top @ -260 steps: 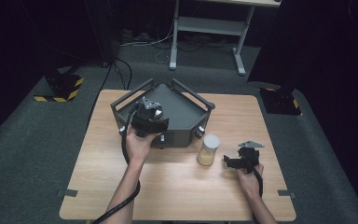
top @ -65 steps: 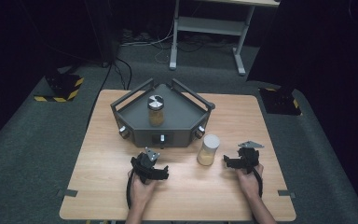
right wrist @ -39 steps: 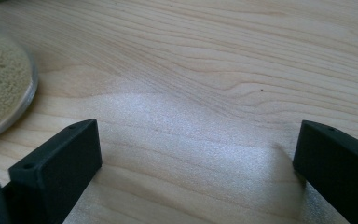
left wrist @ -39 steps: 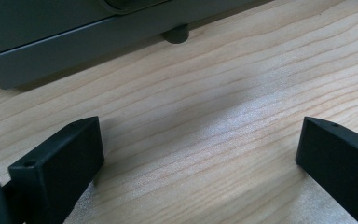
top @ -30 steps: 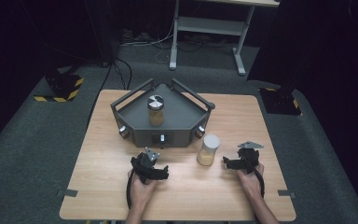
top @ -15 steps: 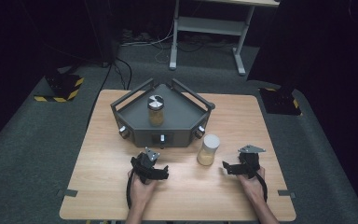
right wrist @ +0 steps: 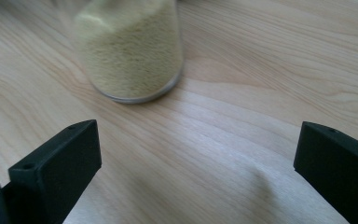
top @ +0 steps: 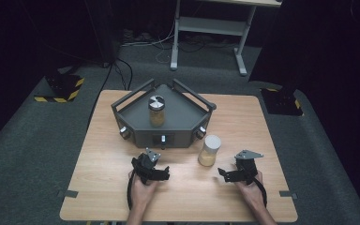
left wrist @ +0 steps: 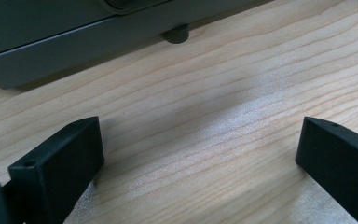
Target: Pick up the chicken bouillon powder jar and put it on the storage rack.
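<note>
My right gripper (top: 226, 174) has just nudged twd the white-lidded jar (top: 209, 150) on the table (top: 98, 187), jaws spread w/ nothing in them, while my left gripper (top: 161, 173) sits idle, also spread, so I reckon that jar goes next, the other jar (top: 157, 110) already standing in the grey tray (top: 187, 126).

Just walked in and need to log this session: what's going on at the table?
A person sits at a wooden table holding a gripper in each hand. Both grippers are open and hold nothing. The left gripper rests just in front of a dark three-sided platform, on which one jar of yellowish grains stands. A second jar with a white lid stands on the table beside the platform, and the right gripper points toward it without touching.
</note>
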